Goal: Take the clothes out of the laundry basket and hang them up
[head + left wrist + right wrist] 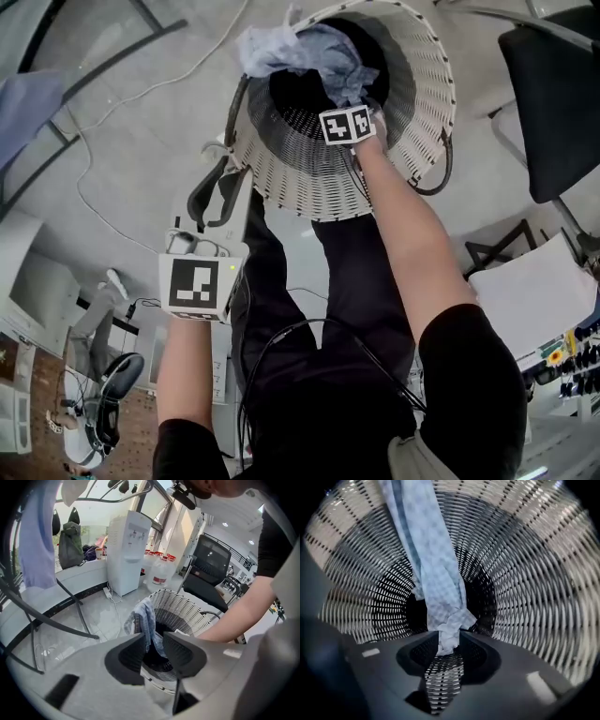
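Note:
A white wicker laundry basket (pixel 412 103) stands on the floor in front of the person. A pale blue checked garment (pixel 281 47) lies over its far-left rim and hangs down inside. My right gripper (pixel 449 644) points straight down into the basket, only its marker cube (pixel 347 125) showing in the head view. Its jaws stand apart, with the garment's (pixel 433 564) bunched lower end between them. My left gripper (pixel 154 641) hovers outside the basket (pixel 187 609) at its near-left side, open, nothing in the narrow gap; the garment (pixel 145 618) lies beyond it.
A black chair (pixel 553 94) stands right of the basket. Drying-rack bars (pixel 70 602) cross the left side, with a light blue garment (pixel 35 541) hanging there. A white water dispenser (pixel 129 550) stands behind. A white cable (pixel 94 178) lies on the floor.

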Action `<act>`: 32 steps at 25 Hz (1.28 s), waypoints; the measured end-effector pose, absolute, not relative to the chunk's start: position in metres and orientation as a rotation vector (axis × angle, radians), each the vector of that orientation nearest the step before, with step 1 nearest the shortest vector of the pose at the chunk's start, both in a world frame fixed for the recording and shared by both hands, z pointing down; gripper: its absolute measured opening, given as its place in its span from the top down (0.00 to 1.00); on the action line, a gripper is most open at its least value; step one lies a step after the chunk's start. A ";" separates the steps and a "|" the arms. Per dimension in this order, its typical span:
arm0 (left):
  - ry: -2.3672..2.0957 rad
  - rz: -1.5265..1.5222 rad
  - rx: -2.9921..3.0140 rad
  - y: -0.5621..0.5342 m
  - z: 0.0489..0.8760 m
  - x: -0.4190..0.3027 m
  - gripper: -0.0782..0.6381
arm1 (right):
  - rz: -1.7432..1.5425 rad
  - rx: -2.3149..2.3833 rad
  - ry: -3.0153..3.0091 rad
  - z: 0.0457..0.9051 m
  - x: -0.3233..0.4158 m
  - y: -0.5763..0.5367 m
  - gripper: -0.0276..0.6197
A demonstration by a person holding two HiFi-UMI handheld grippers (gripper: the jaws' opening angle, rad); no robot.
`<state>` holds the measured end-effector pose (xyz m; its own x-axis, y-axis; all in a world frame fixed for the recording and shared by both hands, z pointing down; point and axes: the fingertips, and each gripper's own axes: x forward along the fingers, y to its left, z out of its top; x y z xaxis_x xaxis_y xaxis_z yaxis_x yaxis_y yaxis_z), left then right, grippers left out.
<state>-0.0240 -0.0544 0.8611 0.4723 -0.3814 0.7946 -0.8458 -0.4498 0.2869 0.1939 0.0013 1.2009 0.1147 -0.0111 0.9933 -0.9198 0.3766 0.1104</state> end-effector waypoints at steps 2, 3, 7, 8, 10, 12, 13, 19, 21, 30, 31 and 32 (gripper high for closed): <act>-1.032 0.865 2.010 -0.052 0.869 -0.028 0.71 | 0.899 1.002 -1.230 1.221 0.201 0.005 0.71; -1.034 0.870 2.002 -0.050 0.872 -0.030 0.71 | 0.917 1.005 -1.215 1.231 0.203 0.007 0.70; -1.051 0.852 1.994 -0.045 0.880 -0.034 0.72 | 0.919 0.919 -1.217 1.258 0.194 0.015 0.70; -1.057 0.854 1.991 -0.044 0.882 -0.035 0.72 | 0.908 0.897 -1.212 1.264 0.193 0.018 0.70; -1.074 0.852 1.981 -0.044 0.886 -0.035 0.72 | 0.887 0.878 -1.185 1.273 0.195 0.020 0.70; -1.077 0.857 1.981 -0.044 0.889 -0.035 0.72 | 0.869 0.886 -1.158 1.279 0.199 0.019 0.70; -1.072 0.862 1.985 -0.042 0.890 -0.036 0.72 | 0.859 0.885 -1.145 1.282 0.202 0.018 0.70; -1.099 0.877 1.964 -0.039 0.891 -0.049 0.72 | 0.831 0.795 -1.072 1.297 0.211 0.025 0.86; -1.119 0.862 1.953 -0.042 0.889 -0.052 0.72 | 0.844 0.779 -1.090 1.294 0.208 0.025 0.89; -1.061 0.805 2.061 -0.057 0.854 -0.033 0.73 | 0.899 0.890 -1.307 1.207 0.172 -0.003 0.90; -1.061 0.795 2.068 -0.059 0.846 -0.031 0.73 | 0.901 0.901 -1.327 1.193 0.169 -0.006 0.90; -1.061 0.785 2.077 -0.061 0.838 -0.029 0.73 | 0.905 0.914 -1.346 1.179 0.167 -0.008 0.90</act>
